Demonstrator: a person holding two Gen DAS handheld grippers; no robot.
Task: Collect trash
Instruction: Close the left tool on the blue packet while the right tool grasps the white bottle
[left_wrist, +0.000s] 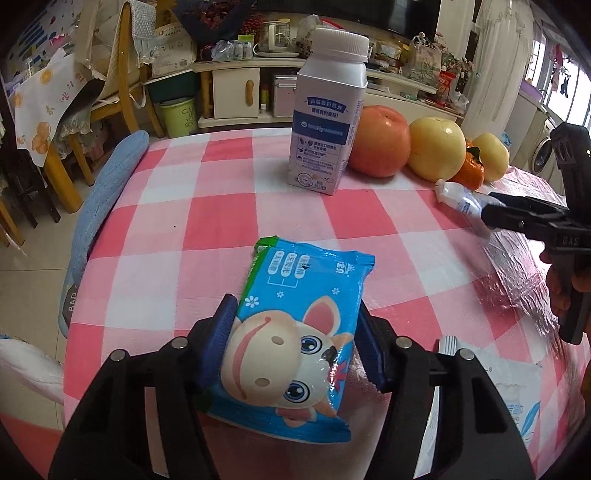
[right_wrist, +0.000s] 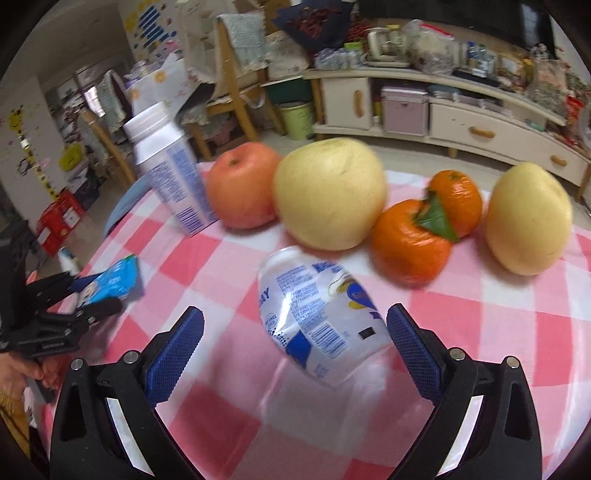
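Your left gripper (left_wrist: 295, 343) is clenched on the blue wipes packet (left_wrist: 299, 332), one blue pad pressed to each long side, so the cartoon-printed pack sits squarely between the fingers and juts forward over the pink-and-white checked tablecloth (left_wrist: 207, 206). From the right wrist view the same packet (right_wrist: 110, 286) shows at the far left, caught in that gripper's black fingers. Your right gripper (right_wrist: 295, 345) is spread wide, its jaws standing well apart, and the crumpled clear plastic pouch (right_wrist: 317, 317) with blue print lies between them; the right pad looks to be at or just beside the pouch's edge, though blur makes contact hard to judge, while the left pad is clear of it. In the left wrist view that pouch (left_wrist: 463, 199) appears as a small twisted end poking out past the right gripper's fingers. Beyond the pouch stands a row of fruit: a red apple (right_wrist: 242, 186), a large yellow pear (right_wrist: 330, 194) just behind the pouch, two oranges (right_wrist: 410, 247) touching each other with a green leaf between them, and a second yellow pear (right_wrist: 528, 219) at the far right. A white bottle (left_wrist: 327, 110) with a white cap and blue label stands upright just beside the apple. A blue cushioned chair back (left_wrist: 107, 192) curves along the table's left edge.
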